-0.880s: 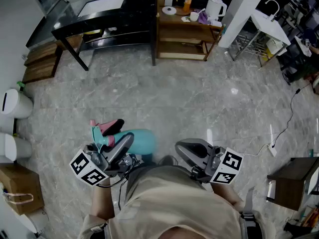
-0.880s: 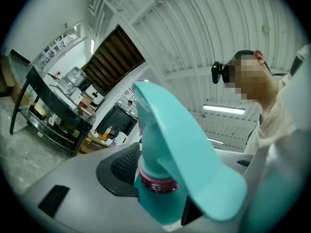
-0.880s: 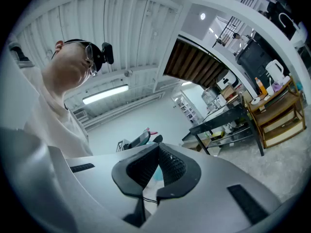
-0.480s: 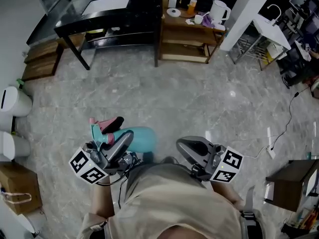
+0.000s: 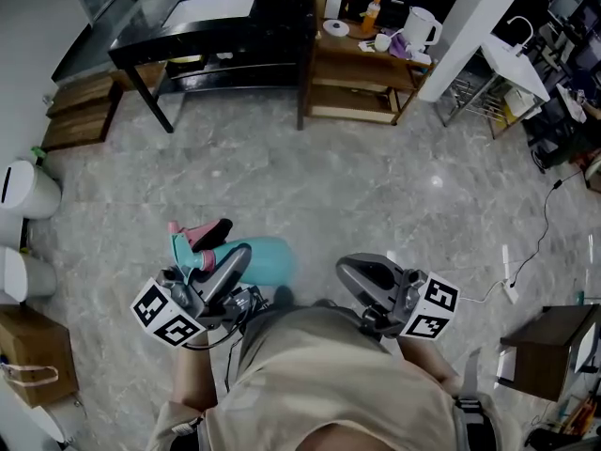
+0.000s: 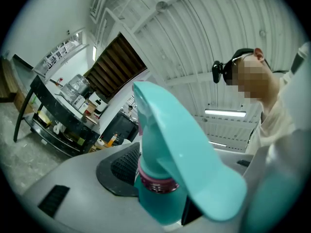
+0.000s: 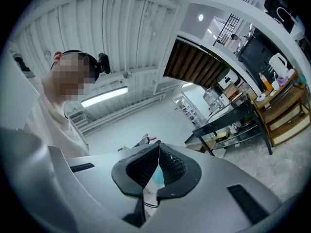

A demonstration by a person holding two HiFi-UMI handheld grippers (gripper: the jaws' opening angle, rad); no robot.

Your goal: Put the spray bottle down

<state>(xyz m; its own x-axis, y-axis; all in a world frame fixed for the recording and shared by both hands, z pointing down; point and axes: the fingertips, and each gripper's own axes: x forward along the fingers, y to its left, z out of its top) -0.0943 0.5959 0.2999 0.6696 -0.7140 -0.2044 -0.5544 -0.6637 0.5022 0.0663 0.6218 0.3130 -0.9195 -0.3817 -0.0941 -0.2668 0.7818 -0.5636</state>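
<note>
1. The left gripper (image 5: 239, 259) is clamped on a teal plastic spray bottle with a pink collar (image 5: 268, 261). Its jaws stand wide, spread by the bottle's body.
2. In the left gripper view the bottle fills the gap between the two grey jaws. The black ribbed pad (image 6: 121, 171) on the left jaw lies against the bottle just below the pink ring at its neck. The teal trigger reaches out towards the camera.
3. In the head view the bottle lies roughly level in the jaws, near the person's body and to the left. Its pink and black spray head (image 5: 202, 238) points left, and its rounded body points right, towards the other gripper.
4. The bottle hangs in the air above the grey marble floor (image 5: 329, 177) and rests on nothing else.
5. The right gripper (image 5: 349, 271) is clenched and empty. In the right gripper view its two black pads meet at the tips with nothing between them.
6. The right gripper sits near the person's body, just right of the bottle's rounded end and apart from it.
7. Far across the floor stand a black glossy table (image 5: 225, 26) on the left and a brown wooden shelf unit (image 5: 362, 73) to its right. A white kettle (image 5: 420, 28) stands on the shelf unit.
</note>
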